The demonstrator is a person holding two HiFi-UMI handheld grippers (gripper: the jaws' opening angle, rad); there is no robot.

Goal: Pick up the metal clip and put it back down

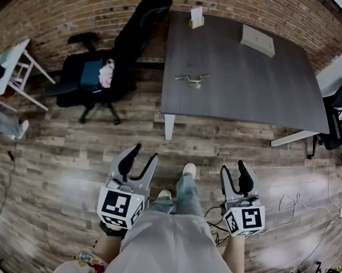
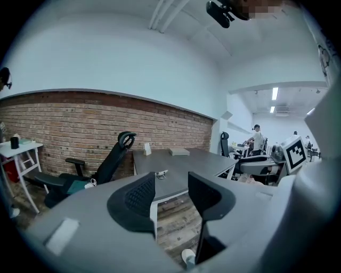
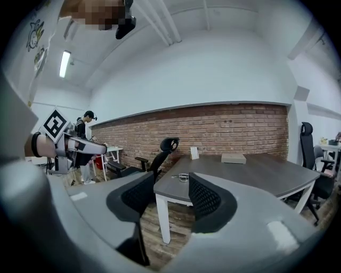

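Progress looks nil: the small silver metal clip (image 1: 192, 79) lies untouched on the dark grey rectangular table (image 1: 240, 91), well ahead of both grippers and roughly between their lines. The left gripper (image 1: 144, 152) and right gripper (image 1: 234, 166) hover over the wood-plank floor with jaws apart and nothing between them — reaching, grasping, lifting and setting down are all left to do. Beyond the clip, a flat tan box (image 1: 258, 40) sits closed — contents hidden.

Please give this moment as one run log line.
left tongs open, empty | right tongs open, empty | metal clip on table, untouched
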